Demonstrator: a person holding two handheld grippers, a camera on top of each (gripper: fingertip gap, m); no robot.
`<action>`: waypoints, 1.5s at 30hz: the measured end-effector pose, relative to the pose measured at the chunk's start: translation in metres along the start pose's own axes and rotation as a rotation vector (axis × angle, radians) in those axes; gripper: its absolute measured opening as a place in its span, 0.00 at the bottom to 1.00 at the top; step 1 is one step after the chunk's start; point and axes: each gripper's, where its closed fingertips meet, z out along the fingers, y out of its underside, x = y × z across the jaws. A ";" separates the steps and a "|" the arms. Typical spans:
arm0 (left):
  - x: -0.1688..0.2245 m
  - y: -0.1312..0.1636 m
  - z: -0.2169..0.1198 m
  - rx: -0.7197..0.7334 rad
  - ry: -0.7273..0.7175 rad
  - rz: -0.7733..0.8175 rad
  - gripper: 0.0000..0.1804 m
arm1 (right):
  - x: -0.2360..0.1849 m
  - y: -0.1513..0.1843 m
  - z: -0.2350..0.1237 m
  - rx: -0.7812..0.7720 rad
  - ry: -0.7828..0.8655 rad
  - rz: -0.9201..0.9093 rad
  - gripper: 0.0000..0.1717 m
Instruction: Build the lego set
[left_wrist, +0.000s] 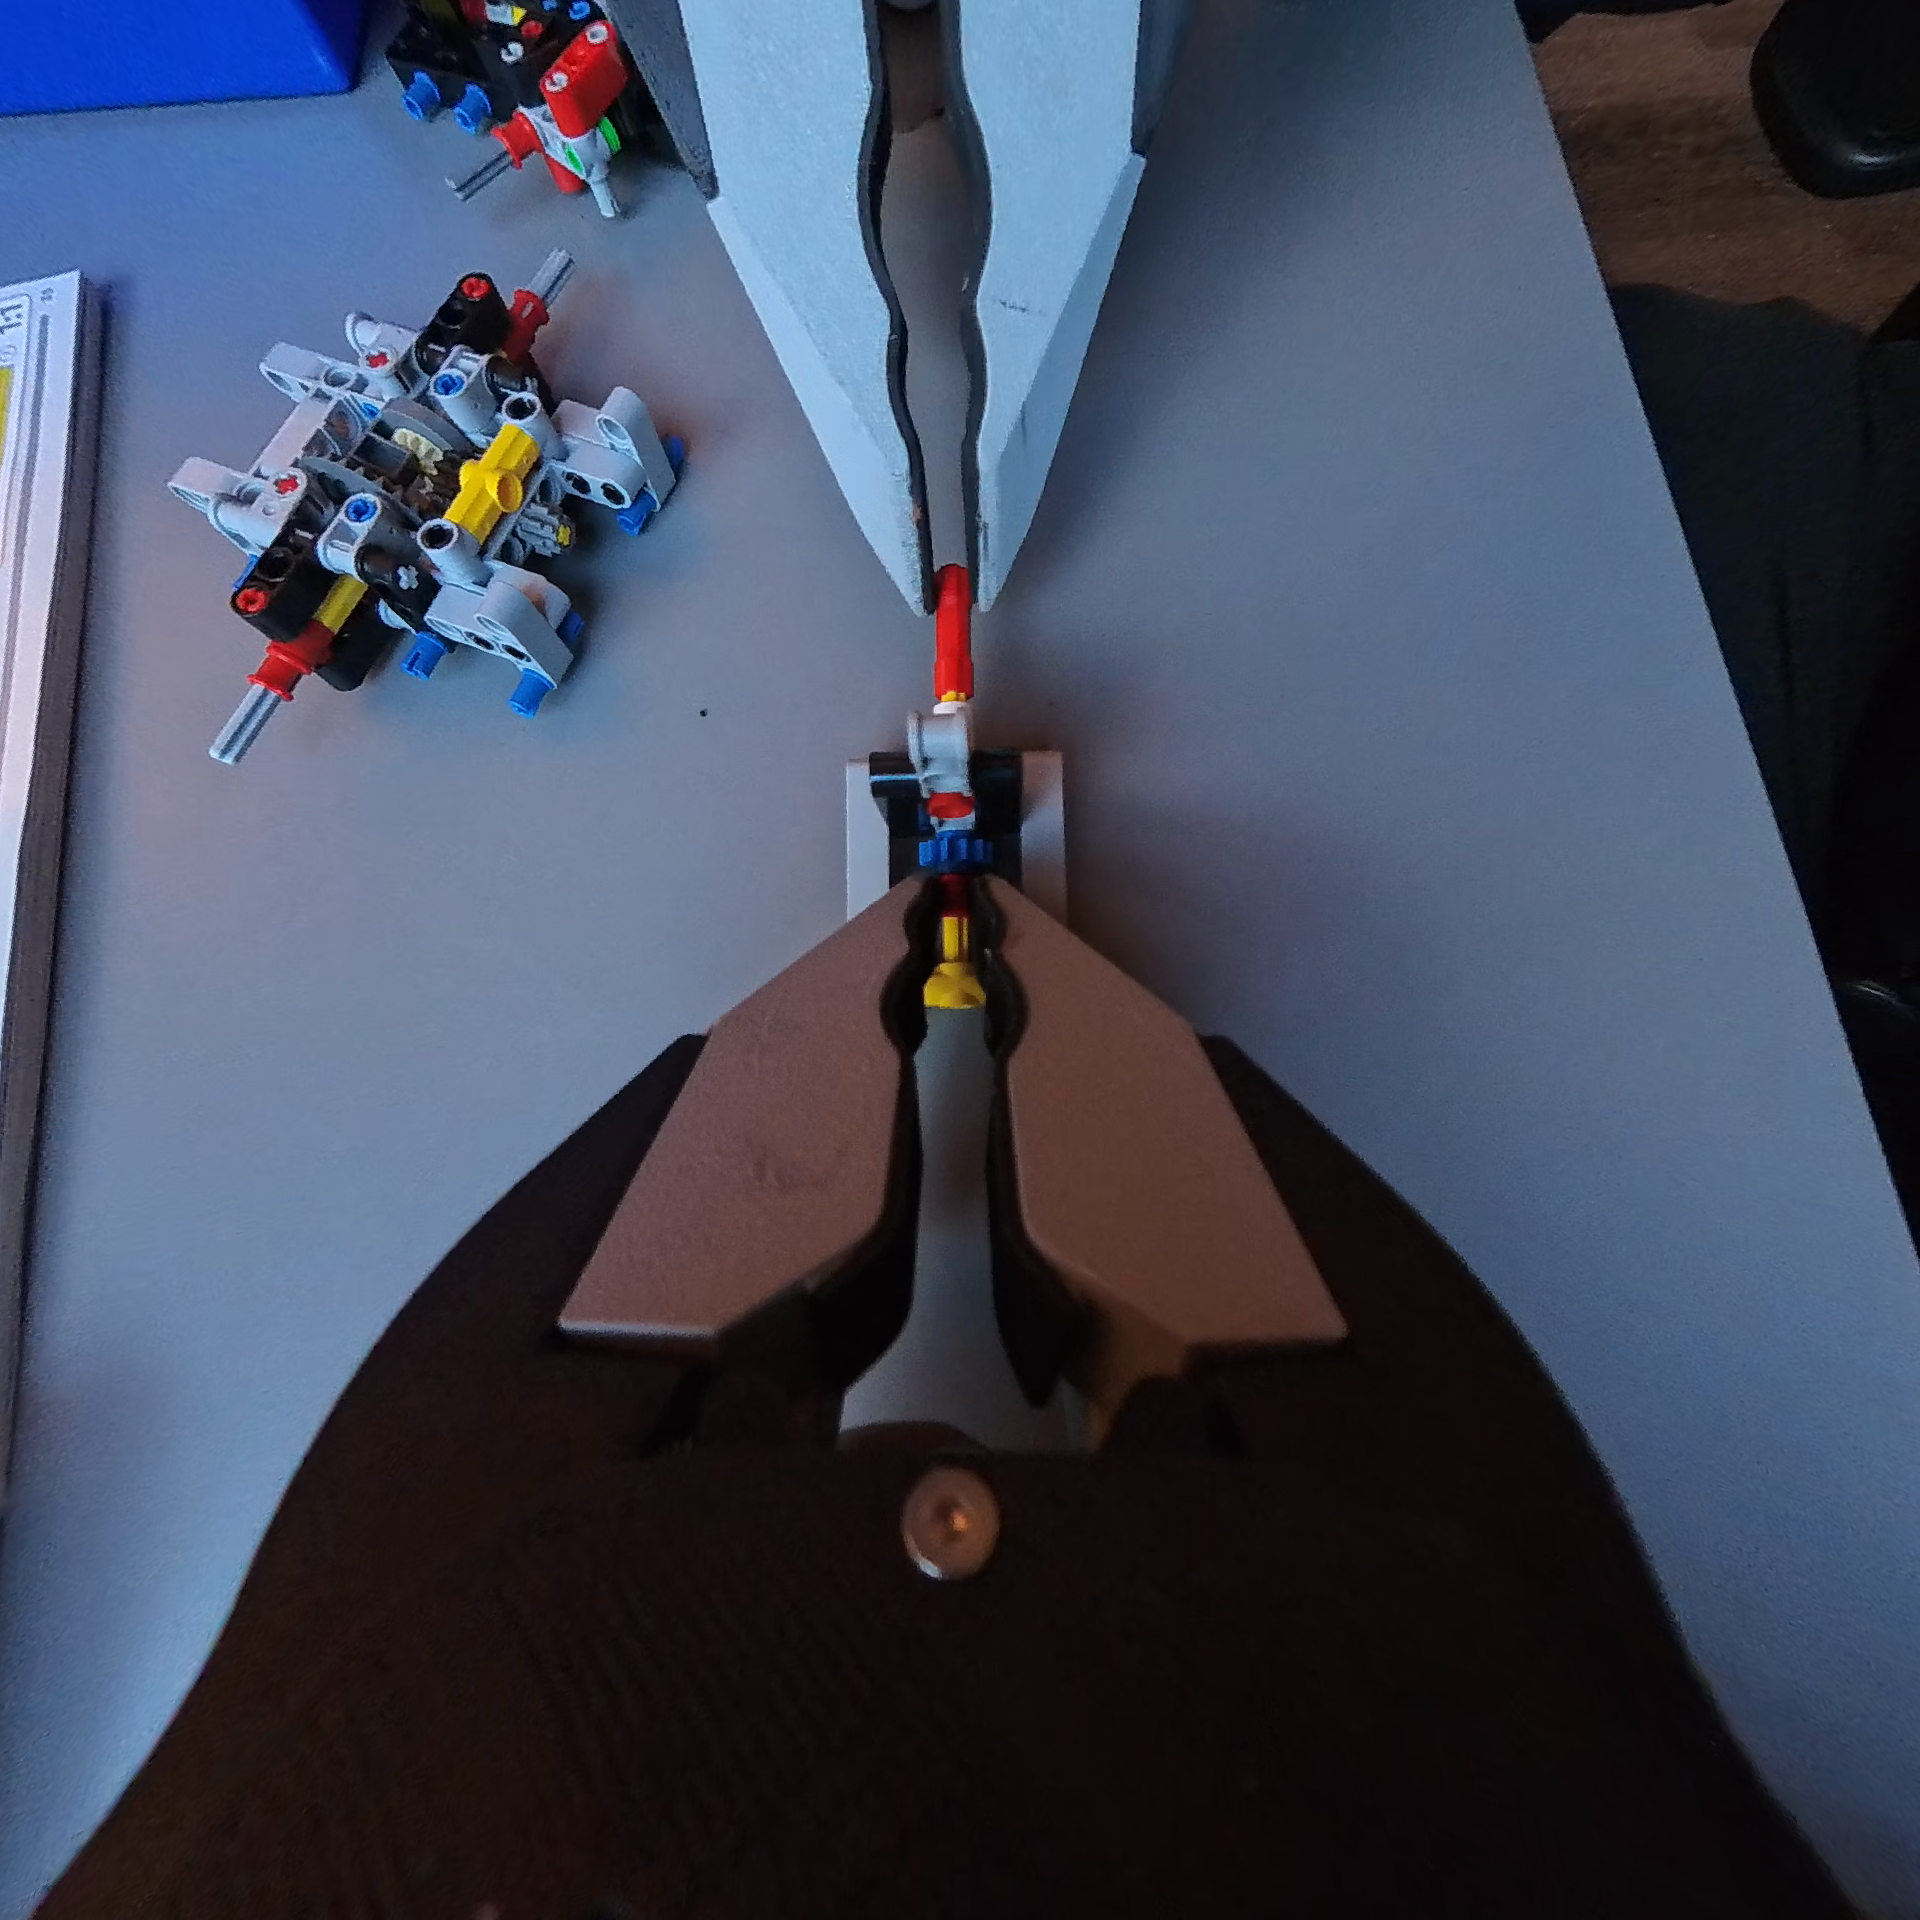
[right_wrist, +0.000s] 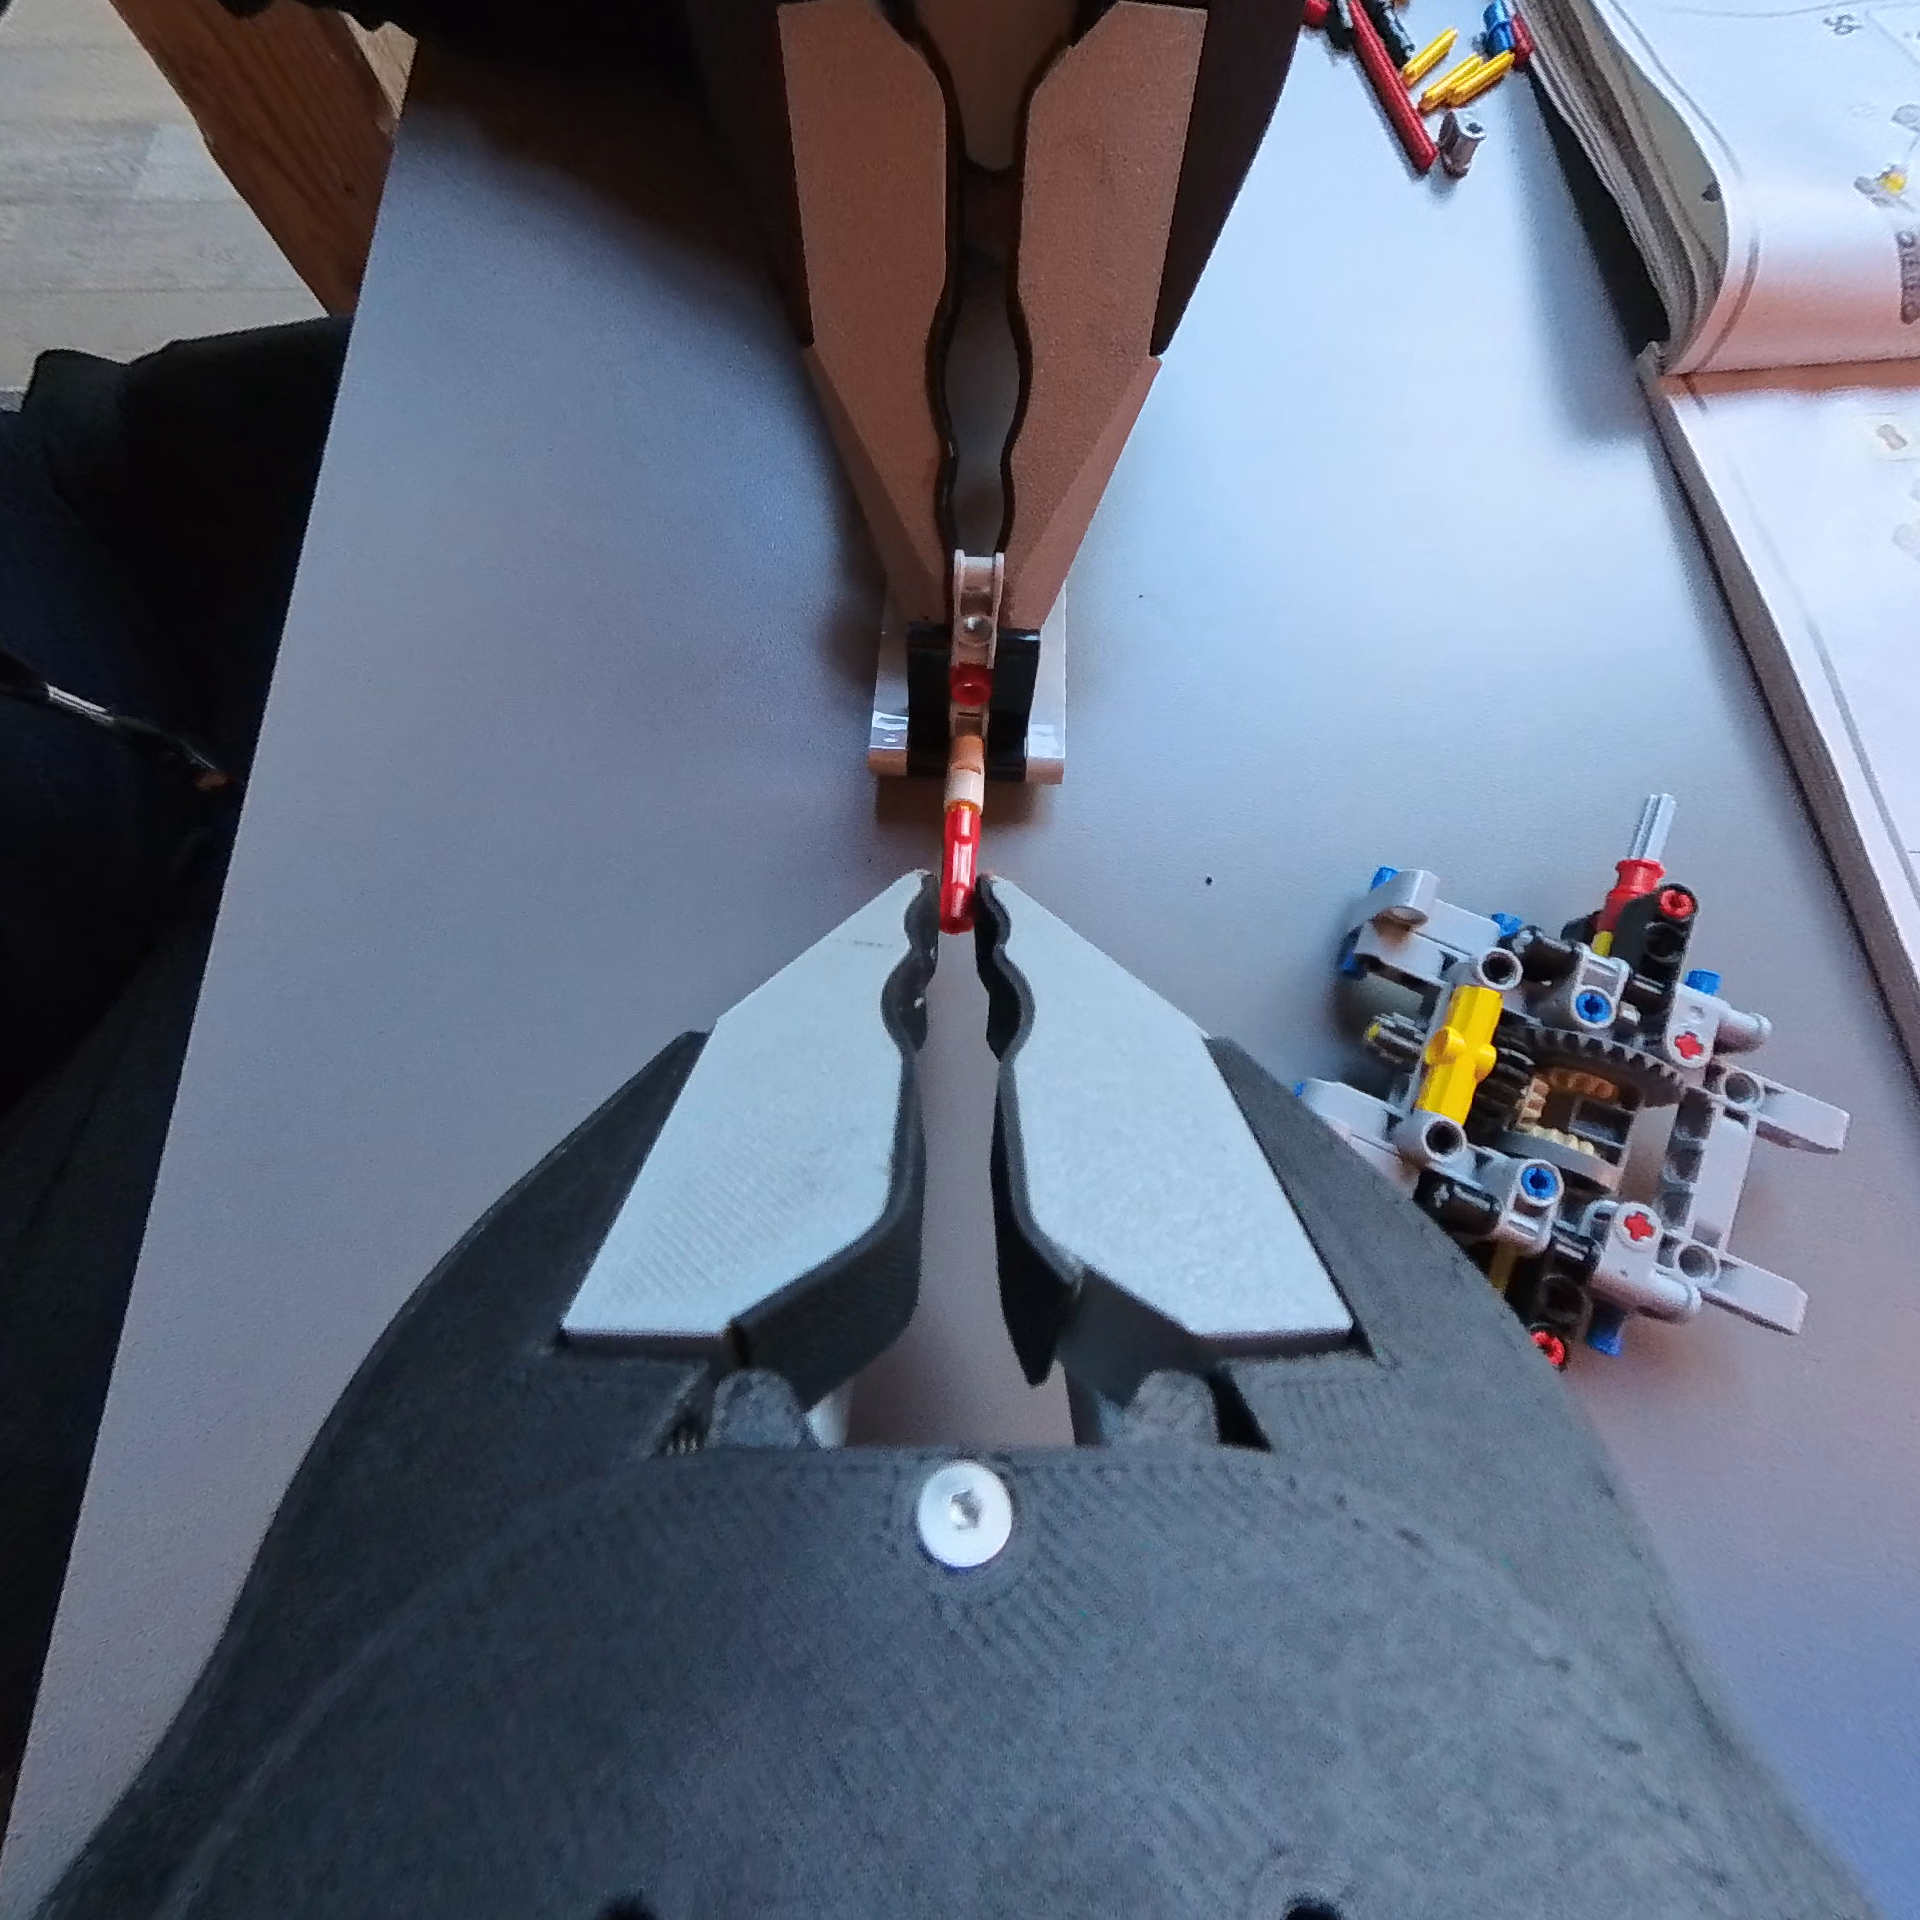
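Observation:
My left gripper (left_wrist: 954, 888) is shut on a small brick assembly (left_wrist: 943, 758): a yellow axle, a red piece, a blue gear (left_wrist: 956, 852) and a grey connector. It holds the assembly just above a small grey and black plate piece (left_wrist: 864, 831) on the table. My right gripper (right_wrist: 958, 902) faces it and is shut on the red sleeve (right_wrist: 958, 868) at the assembly's far end. Both pads press on that sleeve. The right gripper also shows in the left wrist view (left_wrist: 953, 603), and the left gripper in the right wrist view (right_wrist: 977, 566).
A larger grey, black and yellow gear assembly (left_wrist: 426, 499) lies on the table (left_wrist: 1299, 727), also in the right wrist view (right_wrist: 1558, 1101). Another assembly (left_wrist: 530, 94) and a blue bin (left_wrist: 177, 52) stand farther off. An instruction booklet (right_wrist: 1766, 208) and loose pins (right_wrist: 1434, 73) lie nearby. The left gripper's tips are roughly 5 centimeters from the right gripper's.

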 end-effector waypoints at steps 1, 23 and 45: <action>0.000 0.000 0.000 0.001 0.003 -0.006 0.01 | 0.000 0.000 0.000 0.002 0.000 0.003 0.02; -0.002 -0.001 0.001 0.022 0.026 -0.053 0.01 | 0.006 -0.014 -0.023 0.133 0.051 0.026 0.09; 0.002 -0.004 0.003 0.022 0.045 -0.053 0.01 | 0.003 -0.002 0.018 -0.133 0.307 -0.436 0.02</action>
